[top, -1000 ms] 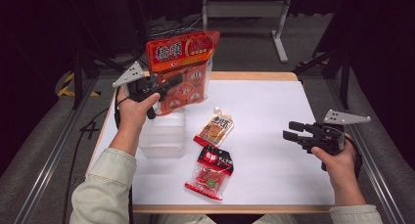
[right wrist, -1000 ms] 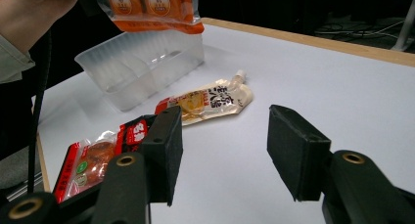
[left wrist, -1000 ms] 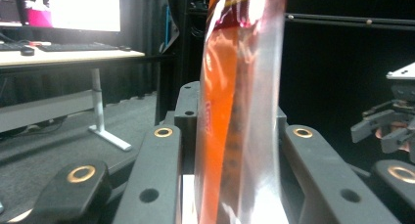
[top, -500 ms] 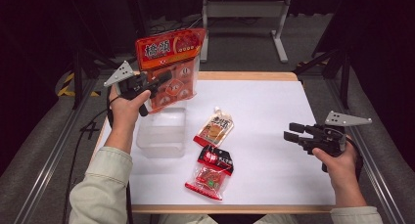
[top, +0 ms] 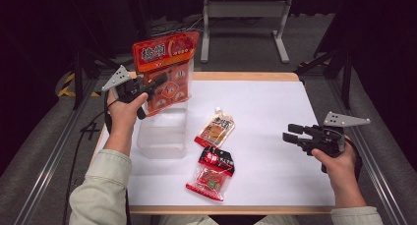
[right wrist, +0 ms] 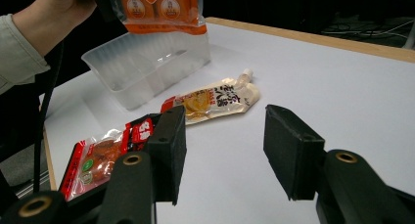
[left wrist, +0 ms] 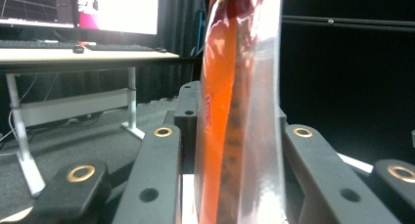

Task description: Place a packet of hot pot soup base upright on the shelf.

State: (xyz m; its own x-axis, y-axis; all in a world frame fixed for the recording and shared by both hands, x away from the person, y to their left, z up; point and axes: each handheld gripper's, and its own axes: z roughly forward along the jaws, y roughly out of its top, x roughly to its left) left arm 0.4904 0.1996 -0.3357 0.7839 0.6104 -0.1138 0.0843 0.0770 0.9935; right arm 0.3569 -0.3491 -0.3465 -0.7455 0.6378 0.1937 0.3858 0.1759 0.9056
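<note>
My left gripper (top: 153, 83) is shut on a large orange snack bag (top: 166, 70), which it holds upright in the air over the far end of a clear plastic container (top: 162, 132). In the left gripper view the bag (left wrist: 240, 111) stands pinched between both jaws. A beige spout pouch (top: 215, 128) and a red snack packet (top: 211, 168) lie on the white table centre. At the table's right side my right gripper (top: 290, 132) is open and holds nothing. Its view looks past its jaws to the pouch (right wrist: 215, 100), the packet (right wrist: 105, 153) and the container (right wrist: 147, 67).
The white tabletop (top: 275, 102) has a wooden rim. A metal stand (top: 244, 11) is on the floor beyond it. A desk with lit monitors (left wrist: 117, 11) shows in the left gripper view. Bare table surface lies between the right gripper and the pouches.
The left hand has carried the orange bag a little to the left and lower, nearer the container. The right gripper has stayed put.
</note>
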